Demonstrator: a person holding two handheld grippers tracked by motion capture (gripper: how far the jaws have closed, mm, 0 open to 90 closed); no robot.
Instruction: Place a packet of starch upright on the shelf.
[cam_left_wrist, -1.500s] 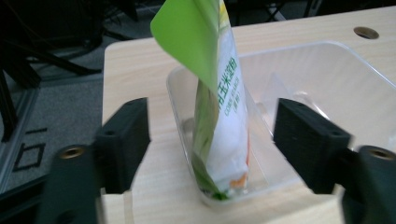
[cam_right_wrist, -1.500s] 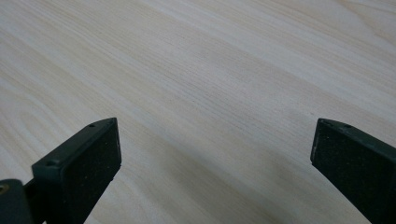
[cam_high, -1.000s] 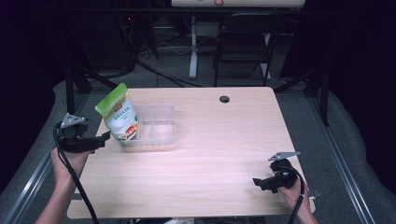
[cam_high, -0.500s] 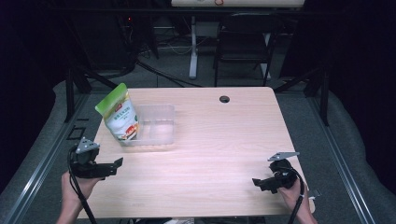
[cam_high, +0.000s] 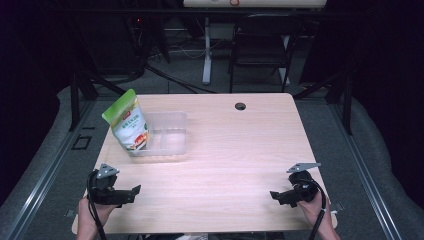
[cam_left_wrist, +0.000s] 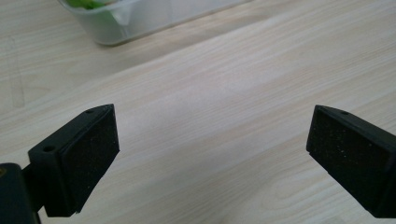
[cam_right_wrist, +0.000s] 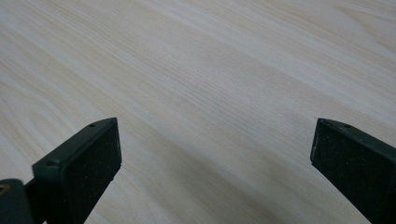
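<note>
From the high view, your bench (cam_high: 235, 150) is a pale wood top in a dark room, with a black chair (cam_high: 260, 50) and cables on the floor behind its far edge. A clear plastic tub (cam_high: 167, 140) sits on the far left of the bench, and a green and white pouch (cam_high: 127, 122) stands tilted in the tub's left end. Your left claw (cam_high: 131, 192) lies at the near left corner, well apart from the tub, jaws pointing right. Your right claw (cam_high: 275, 195) lies at the near right corner, jaws pointing left. Your hands grip each from the near edge.

In the left gripper view, your claw (cam_left_wrist: 210, 144) is spread wide over bare wood and holds nothing; the tub (cam_left_wrist: 154, 18) with the pouch (cam_left_wrist: 88, 3) shows beyond.

In the right gripper view, your claw (cam_right_wrist: 215, 149) is spread just as wide, empty, over bare bench (cam_right_wrist: 210, 70).
</note>
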